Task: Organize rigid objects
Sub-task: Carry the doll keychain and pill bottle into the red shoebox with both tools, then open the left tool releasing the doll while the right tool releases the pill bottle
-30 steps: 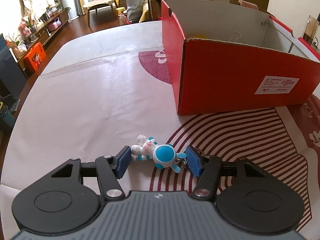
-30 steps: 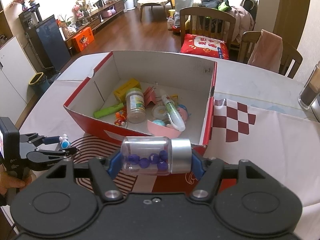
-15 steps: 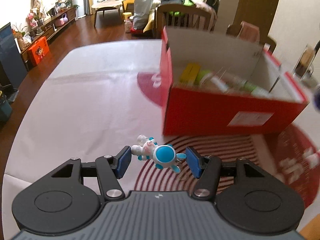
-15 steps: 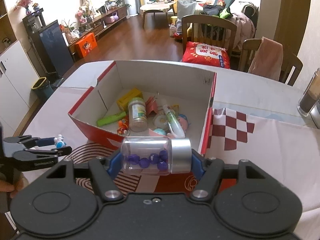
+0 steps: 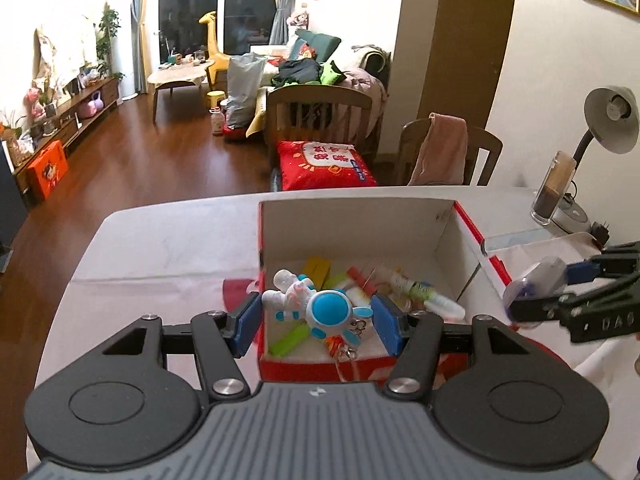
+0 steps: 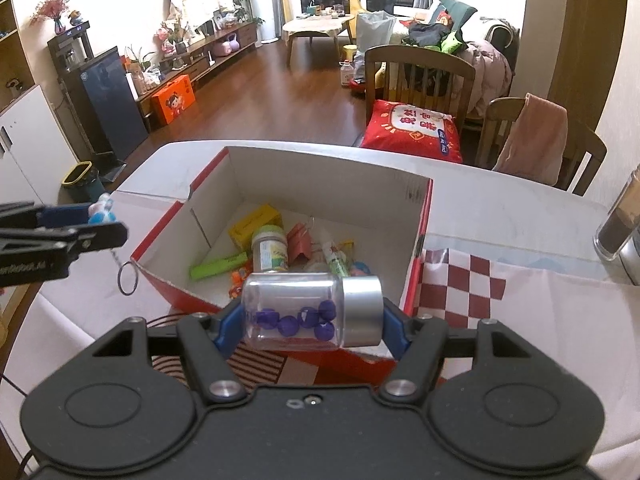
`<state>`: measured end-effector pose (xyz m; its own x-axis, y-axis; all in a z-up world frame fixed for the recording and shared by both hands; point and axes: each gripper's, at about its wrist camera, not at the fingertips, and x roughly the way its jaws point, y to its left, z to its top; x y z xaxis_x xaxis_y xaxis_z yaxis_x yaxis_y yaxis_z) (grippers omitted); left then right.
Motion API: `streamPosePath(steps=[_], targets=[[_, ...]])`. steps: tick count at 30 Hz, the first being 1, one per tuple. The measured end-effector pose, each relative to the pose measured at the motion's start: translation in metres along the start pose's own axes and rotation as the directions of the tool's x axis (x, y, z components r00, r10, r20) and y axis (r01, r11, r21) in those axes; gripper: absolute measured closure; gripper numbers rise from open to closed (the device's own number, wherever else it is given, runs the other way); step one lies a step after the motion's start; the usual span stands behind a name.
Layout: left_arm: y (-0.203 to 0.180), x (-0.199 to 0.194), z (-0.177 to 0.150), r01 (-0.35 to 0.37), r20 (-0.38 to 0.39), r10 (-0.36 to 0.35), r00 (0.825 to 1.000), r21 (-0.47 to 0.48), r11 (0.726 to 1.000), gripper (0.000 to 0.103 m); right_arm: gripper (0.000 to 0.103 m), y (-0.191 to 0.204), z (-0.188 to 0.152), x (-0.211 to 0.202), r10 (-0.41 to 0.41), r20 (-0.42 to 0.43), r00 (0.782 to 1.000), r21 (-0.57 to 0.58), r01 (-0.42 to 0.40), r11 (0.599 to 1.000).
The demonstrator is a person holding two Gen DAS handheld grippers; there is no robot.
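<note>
My left gripper (image 5: 316, 316) is shut on a small blue-and-white astronaut keychain (image 5: 316, 308), held in the air above the near left corner of the red cardboard box (image 5: 468, 224). A key ring (image 6: 128, 280) dangles below it in the right wrist view. My right gripper (image 6: 310, 320) is shut on a clear jar with a silver lid and purple beads (image 6: 308, 310), lying sideways between the pads, over the box's near wall (image 6: 172, 292). The open box holds several small items: a yellow block, green markers, a labelled jar, tubes.
The box stands on a white table (image 5: 160, 248) with red-patterned cloths (image 6: 460, 288). A tall glass (image 5: 554, 188) and a desk lamp (image 5: 610, 120) stand at the far right. Wooden chairs (image 6: 420, 72) with a red cushion (image 6: 412, 128) are behind the table.
My left gripper rose from just above the table to above the box rim, carrying the astronaut keychain; the box's inside came into view. The right gripper with the jar barely shifted.
</note>
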<state>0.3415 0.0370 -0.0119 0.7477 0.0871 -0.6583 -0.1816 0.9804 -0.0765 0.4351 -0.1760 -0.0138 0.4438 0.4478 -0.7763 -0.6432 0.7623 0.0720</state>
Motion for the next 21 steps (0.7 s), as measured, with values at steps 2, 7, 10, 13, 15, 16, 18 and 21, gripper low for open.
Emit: streamPosePath(steps=[2,7,10,13,15,16,18,21], targets=[[-0.003,0.012,0.005,0.011,-0.017,-0.011,1.0,0.003,1.0,0.044,0.035,0.001,0.003,0.005,-0.011,0.0,1.0,-0.012,0.011,1.0],[-0.011,0.048,0.016,0.022,-0.067,-0.02,0.998,0.025,0.999,0.044,0.035,0.006,0.01,0.026,-0.022,-0.019,1.0,-0.053,0.021,0.998],[-0.018,0.071,0.02,0.021,-0.089,-0.017,0.996,0.054,0.998,0.044,0.036,0.009,0.011,0.045,-0.029,-0.042,0.999,-0.078,0.026,0.997],[-0.02,0.092,0.02,0.029,-0.119,-0.021,0.993,0.066,0.997,0.044,0.036,0.014,0.01,0.063,-0.036,-0.063,0.997,-0.098,0.03,0.995],[-0.022,0.107,0.019,0.021,-0.141,-0.011,0.99,0.074,0.997,0.044,0.036,0.017,0.01,0.076,-0.048,-0.075,0.996,-0.116,0.039,0.993],[-0.022,0.115,0.019,0.026,-0.153,-0.016,0.988,0.068,0.997,0.044,0.036,0.018,0.01,0.08,-0.05,-0.081,0.995,-0.119,0.041,0.992],[-0.023,0.127,0.017,0.039,-0.177,-0.027,0.984,0.063,0.997,0.044,0.036,0.018,0.01,0.092,-0.059,-0.101,0.993,-0.116,0.047,0.992],[-0.026,0.144,0.014,0.031,-0.207,-0.015,0.978,0.071,0.997,0.044,0.036,0.015,0.012,0.106,-0.07,-0.125,0.99,-0.095,0.058,0.994]])
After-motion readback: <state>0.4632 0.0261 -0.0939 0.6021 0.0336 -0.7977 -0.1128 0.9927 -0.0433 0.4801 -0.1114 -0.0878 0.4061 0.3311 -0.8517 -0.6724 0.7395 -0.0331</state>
